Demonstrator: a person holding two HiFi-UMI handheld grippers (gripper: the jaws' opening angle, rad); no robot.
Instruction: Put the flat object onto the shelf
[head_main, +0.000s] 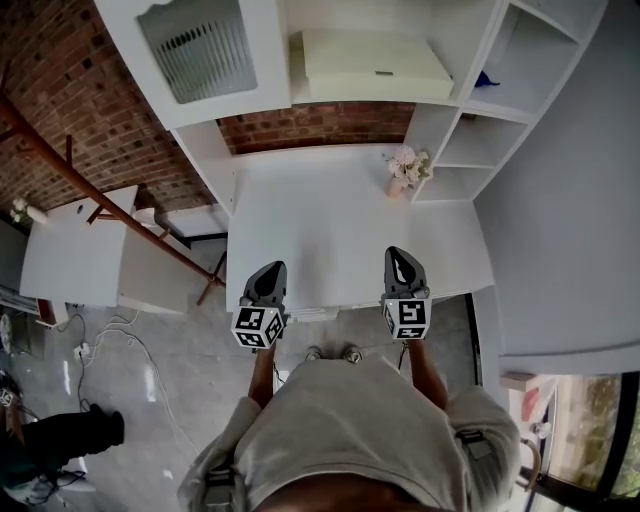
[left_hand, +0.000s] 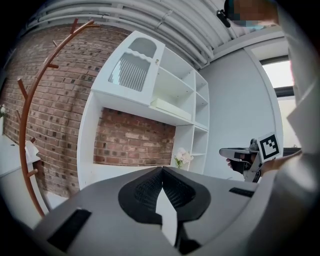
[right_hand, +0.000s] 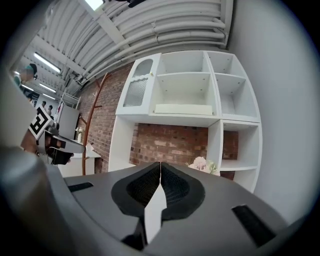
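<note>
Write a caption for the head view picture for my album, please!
Left gripper and right gripper, both shut and empty, at the white desk; the flat object lies on the shelf above.

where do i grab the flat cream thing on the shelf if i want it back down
Probably by its long front edge. The flat cream object lies flat in a compartment of the shelf that is closed at the back and sides, so only the front is open. Come in level from the front, one jaw above and one below. It is thin and rests flush, so drag it forward first.
</note>
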